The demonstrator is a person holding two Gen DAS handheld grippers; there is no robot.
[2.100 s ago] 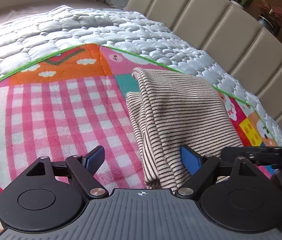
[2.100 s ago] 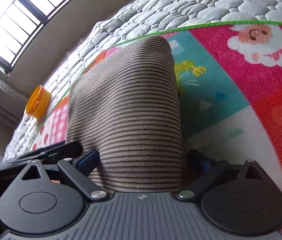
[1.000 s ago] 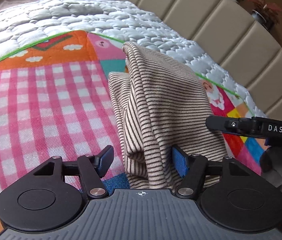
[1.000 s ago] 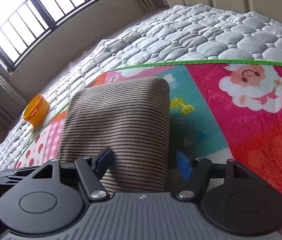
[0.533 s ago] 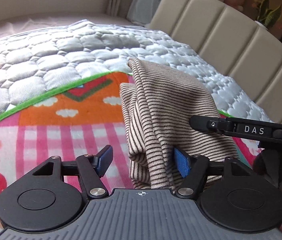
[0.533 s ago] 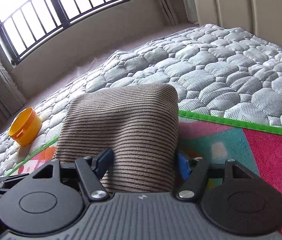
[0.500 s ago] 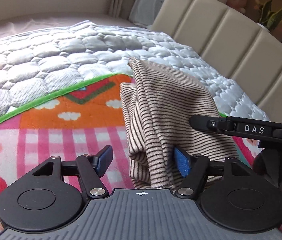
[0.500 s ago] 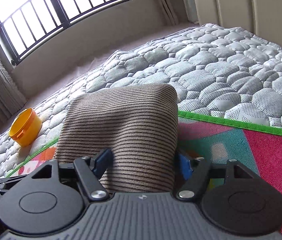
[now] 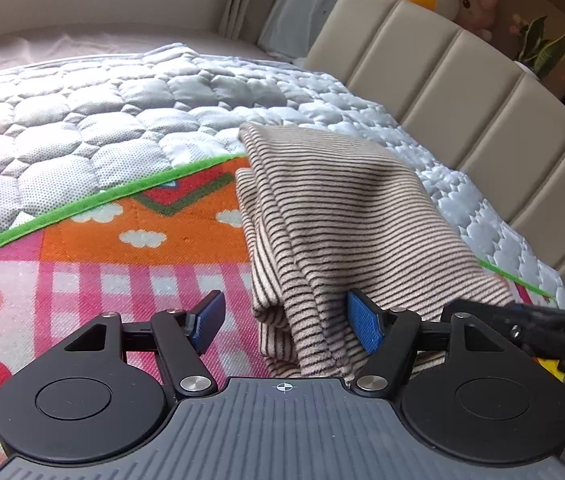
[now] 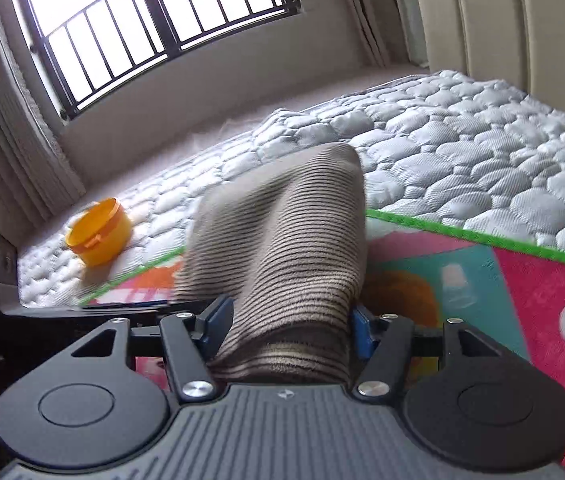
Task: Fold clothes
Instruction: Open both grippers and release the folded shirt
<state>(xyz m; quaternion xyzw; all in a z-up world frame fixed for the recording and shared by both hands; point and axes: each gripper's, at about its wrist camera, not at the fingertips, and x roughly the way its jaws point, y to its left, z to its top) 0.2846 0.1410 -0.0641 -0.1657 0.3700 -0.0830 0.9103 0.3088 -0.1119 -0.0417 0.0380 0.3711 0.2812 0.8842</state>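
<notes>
Your left gripper (image 9: 286, 322) stands wide, its right finger tucked under the layered edge of the striped garment (image 9: 346, 216), nothing pinched. That garment is a folded bundle, raised off the play mat (image 9: 82, 280) at its near end, its far end over the mat's green border by the quilted mattress (image 9: 122, 120). Your right gripper (image 10: 286, 326) brackets the thick near end, touching but hardly squeezing. I judge you're carrying a finished fold: set it down flat. The yellow cup (image 10: 98, 230) sits well left; the mat's right side lies open.
</notes>
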